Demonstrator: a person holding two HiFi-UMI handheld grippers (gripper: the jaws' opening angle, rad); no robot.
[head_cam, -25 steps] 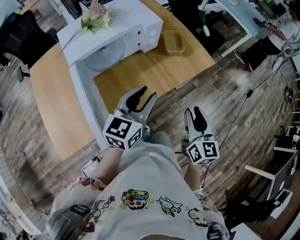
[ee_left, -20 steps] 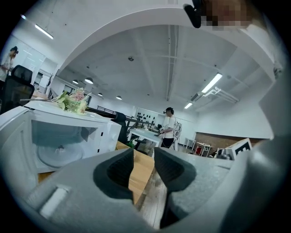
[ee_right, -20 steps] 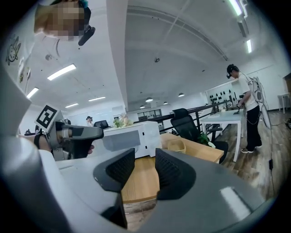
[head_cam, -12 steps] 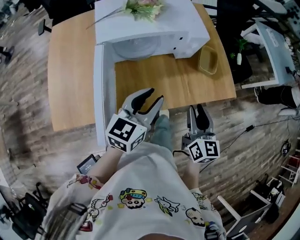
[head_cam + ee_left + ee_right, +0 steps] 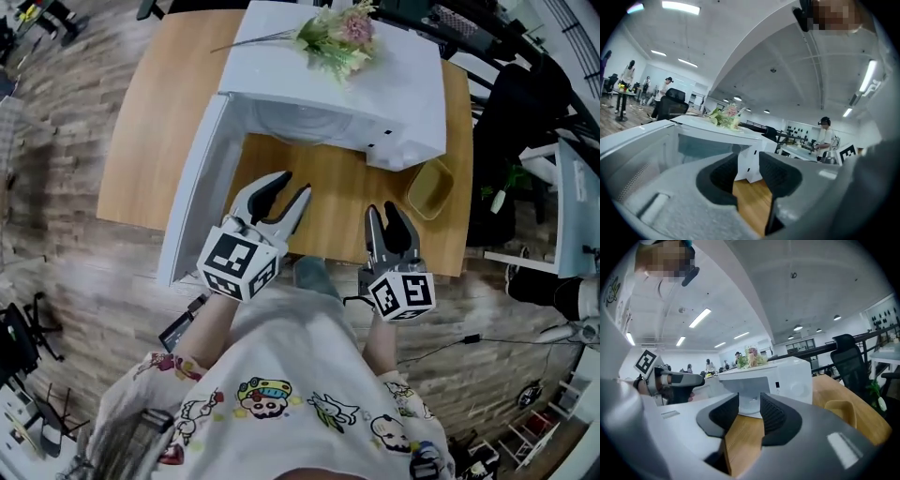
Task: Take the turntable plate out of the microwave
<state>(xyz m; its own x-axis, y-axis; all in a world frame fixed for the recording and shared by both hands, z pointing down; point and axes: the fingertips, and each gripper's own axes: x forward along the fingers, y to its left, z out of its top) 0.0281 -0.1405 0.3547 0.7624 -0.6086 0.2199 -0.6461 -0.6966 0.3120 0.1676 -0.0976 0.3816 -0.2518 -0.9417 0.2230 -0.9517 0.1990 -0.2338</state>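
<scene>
The white microwave [image 5: 347, 80] stands at the back of the wooden table [image 5: 155, 122], its door [image 5: 192, 202] swung open to the left. From the head view only a pale strip of the cavity [image 5: 305, 117] shows, and I cannot make out the turntable plate in it. My left gripper [image 5: 292, 185] hovers over the table in front of the opening, open and empty. My right gripper [image 5: 382, 210] hangs beside it near the table's front edge, also open and empty. The left gripper view faces the cavity [image 5: 705, 147]. The right gripper view shows the microwave [image 5: 787, 376] from the front right.
A bunch of flowers [image 5: 342, 33] lies on the microwave's top. A shallow yellow tray [image 5: 429, 187] sits on the table to the right of the microwave. A black office chair [image 5: 525, 103] stands beyond the table's right end. People stand far off in the room.
The head view has swung round to face the microwave's open front. Both grippers have moved forward from above the floor to over the table. Their jaws stay open.
</scene>
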